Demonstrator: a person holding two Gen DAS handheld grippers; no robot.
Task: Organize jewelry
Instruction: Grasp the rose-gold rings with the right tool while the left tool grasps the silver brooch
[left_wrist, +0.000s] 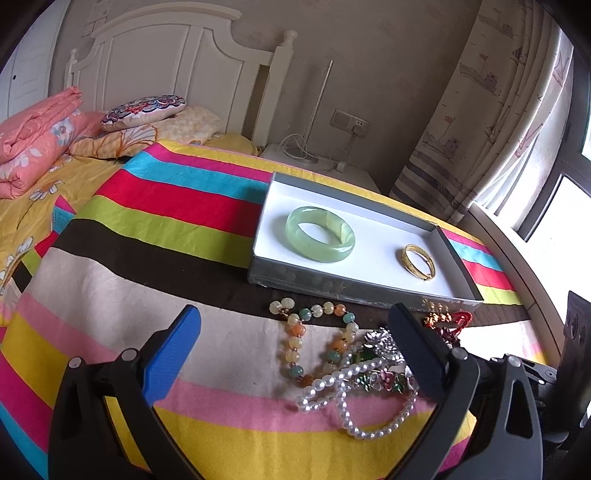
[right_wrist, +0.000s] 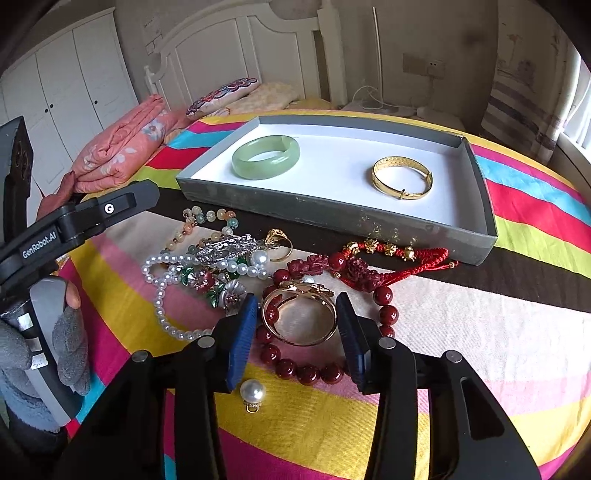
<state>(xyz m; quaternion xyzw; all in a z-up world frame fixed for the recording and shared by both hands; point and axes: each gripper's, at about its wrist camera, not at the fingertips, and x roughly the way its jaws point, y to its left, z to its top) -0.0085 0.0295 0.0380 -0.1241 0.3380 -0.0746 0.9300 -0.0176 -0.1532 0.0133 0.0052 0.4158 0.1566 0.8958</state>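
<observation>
A grey tray (right_wrist: 332, 218) with a white floor holds a green jade bangle (right_wrist: 266, 157) and a gold bangle (right_wrist: 402, 177). In front of it a jewelry pile lies on the striped cloth: a pearl strand (right_wrist: 160, 295), a pastel bead bracelet (left_wrist: 295, 339), a silver brooch (right_wrist: 225, 251), a gold ring (right_wrist: 279, 240), red cord bracelets (right_wrist: 391, 258) and a red bead bracelet (right_wrist: 306, 373). My right gripper (right_wrist: 298, 297) is shut on an ornate gold bangle (right_wrist: 299, 339) lying on the red beads. My left gripper (left_wrist: 294, 310) hovers open over the pile's left part.
A loose pearl pendant (right_wrist: 253, 393) lies by the right gripper's left finger. A gloved hand (right_wrist: 66, 332) holds the left gripper at the left edge. A folded pink quilt (right_wrist: 118, 147) and pillows (left_wrist: 144, 110) lie toward the headboard. The nightstand (left_wrist: 314, 162) stands behind the tray.
</observation>
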